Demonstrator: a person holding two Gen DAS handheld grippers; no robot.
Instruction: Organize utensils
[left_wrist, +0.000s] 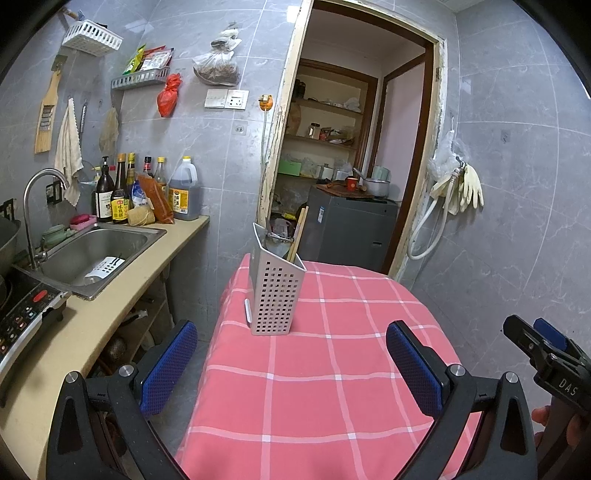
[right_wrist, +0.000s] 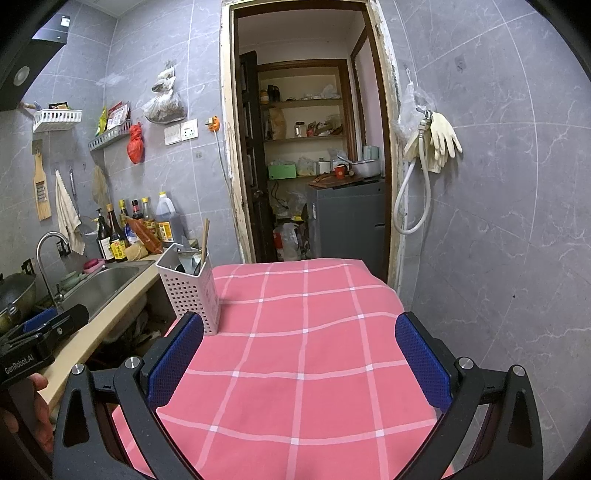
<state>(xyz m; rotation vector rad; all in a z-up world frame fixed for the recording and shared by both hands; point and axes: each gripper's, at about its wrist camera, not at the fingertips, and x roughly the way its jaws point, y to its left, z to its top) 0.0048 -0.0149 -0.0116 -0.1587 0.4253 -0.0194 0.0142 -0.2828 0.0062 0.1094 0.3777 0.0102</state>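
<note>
Right gripper (left_wrist: 546, 354) body, lower right of left wrist view: "DAS"
Left gripper (right_wrist: 40, 332) body, lower left of right wrist view: "GenRobot.AI"
Bottle labels (left_wrist: 118, 210) by the sink: print too small to read

A small home kitchen with grey tiled walls: a steel sink (left_wrist: 99, 251) and curved tap (left_wrist: 37, 206) set in a beige counter (left_wrist: 92, 317), sauce and oil bottles (left_wrist: 147, 192) lined up behind it, an induction cooker (left_wrist: 22, 317) alongside. Wall racks (left_wrist: 140, 75) hold packets, rubber gloves (left_wrist: 469, 188) hang from a hook, and a doorway (right_wrist: 310, 147) opens onto pantry shelves.
</note>
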